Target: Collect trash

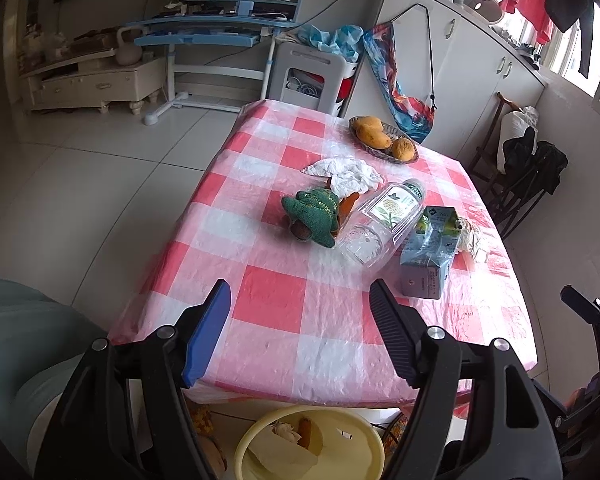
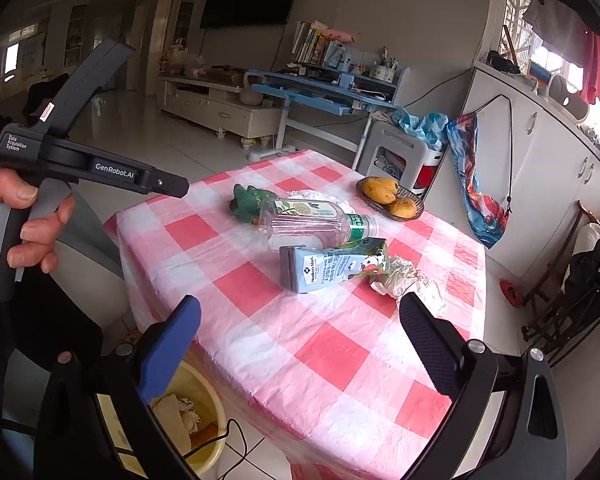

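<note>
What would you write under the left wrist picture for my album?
Open left gripper hovers over a checked table with an empty bottle, a carton and a yellow bin below.

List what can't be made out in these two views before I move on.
- Yellow bin, left wrist view: the gripper arms and the bottom edge cover most of it, so its contents are unclear.
- Orange thing, left wrist view: mostly hidden behind the green knitted toy and the white tissue.
- Milk carton: its small print is too fine to read.
- Bottle: whether any liquid remains cannot be told.
</note>
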Motion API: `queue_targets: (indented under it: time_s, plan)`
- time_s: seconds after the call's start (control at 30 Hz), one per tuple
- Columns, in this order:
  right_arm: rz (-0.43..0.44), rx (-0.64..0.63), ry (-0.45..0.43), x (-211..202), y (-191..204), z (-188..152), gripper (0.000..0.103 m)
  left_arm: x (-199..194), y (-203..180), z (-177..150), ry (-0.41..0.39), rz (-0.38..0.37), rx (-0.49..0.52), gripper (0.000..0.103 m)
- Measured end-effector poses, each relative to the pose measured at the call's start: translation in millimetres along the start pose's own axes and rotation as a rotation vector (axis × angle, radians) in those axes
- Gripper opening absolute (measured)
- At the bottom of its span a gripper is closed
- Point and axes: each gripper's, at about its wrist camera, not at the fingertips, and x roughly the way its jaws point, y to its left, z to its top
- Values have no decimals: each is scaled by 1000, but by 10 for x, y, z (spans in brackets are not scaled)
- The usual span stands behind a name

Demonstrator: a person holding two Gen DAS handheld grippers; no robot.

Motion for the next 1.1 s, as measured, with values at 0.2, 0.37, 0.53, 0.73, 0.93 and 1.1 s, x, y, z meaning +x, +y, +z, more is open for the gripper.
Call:
queue_targets:
  time_s: [0.2, 0.37, 0.53, 0.73, 0.93, 1.1]
  plan:
    - [-4, 4, 9, 28, -17, -11, 95, -13, -19, 7, -10, 2, 8, 70]
    - [-7, 3, 14, 48, -14, -17, 95, -13, -19, 7, -10, 2, 7, 71]
    - [-9, 3, 18, 60, -13, -21, 95, -16, -16, 15, -11, 3, 7, 71]
    - [-12, 4, 20, 70, -13, -26, 95, -22, -16, 16, -13, 3, 7, 71]
    - [-10, 1, 21, 72, -13, -29, 95, -21, -15, 17, -13, 4, 8, 71]
    - [-11, -1, 23, 79, -18, -42, 95, -19, -13, 14, -13, 3, 8, 71]
